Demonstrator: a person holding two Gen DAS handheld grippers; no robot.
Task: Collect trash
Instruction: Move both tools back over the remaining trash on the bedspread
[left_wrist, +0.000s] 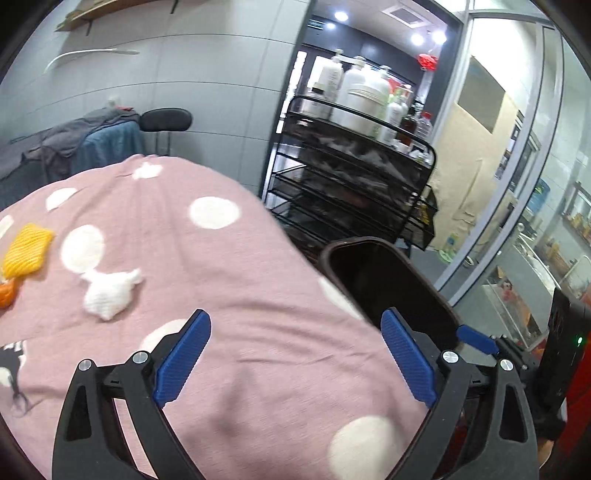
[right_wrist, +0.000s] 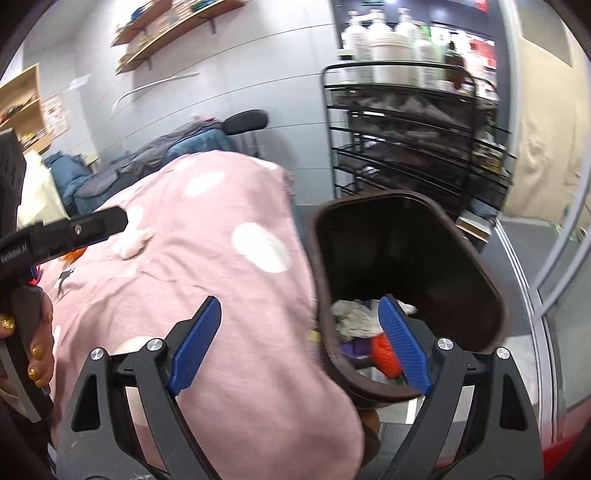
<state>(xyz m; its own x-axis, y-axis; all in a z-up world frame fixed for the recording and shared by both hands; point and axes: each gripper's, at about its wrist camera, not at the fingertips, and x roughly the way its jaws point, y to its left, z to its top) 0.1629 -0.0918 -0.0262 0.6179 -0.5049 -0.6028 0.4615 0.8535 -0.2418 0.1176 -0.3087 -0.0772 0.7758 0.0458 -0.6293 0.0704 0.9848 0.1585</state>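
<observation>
Grey panelled walls close off the far side of the room, with wooden shelves (right_wrist: 173, 33) high up and a black wire rack (left_wrist: 354, 173) to the right carrying white pump bottles (left_wrist: 364, 96) on its top tier. Nearer lies a pink blanket with white dots (left_wrist: 229, 288), spread over a rounded surface.

On the blanket, toward the left in the left wrist view, sit a crumpled white piece of trash (left_wrist: 109, 293), a yellow knitted piece (left_wrist: 27, 251) and, at the very edge, something orange (left_wrist: 7, 291) (too cropped to name). All three lie well clear of the left gripper (left_wrist: 295, 354), whose blue-padded jaws stand wide apart over bare blanket with nothing between them.

Just beside the blanket's right edge stands a dark brown bin (right_wrist: 491, 295), its mouth open toward the cameras. Inside, the right wrist view shows collected trash (right_wrist: 354, 317): a greyish-white wad, something purple and an orange ball. The right gripper (right_wrist: 301, 343) is also spread wide and empty, one pad over the blanket, the other over the bin's near rim. At the left of that view a hand (right_wrist: 40, 343) with gold-painted nails grips the other tool's handle.
</observation>
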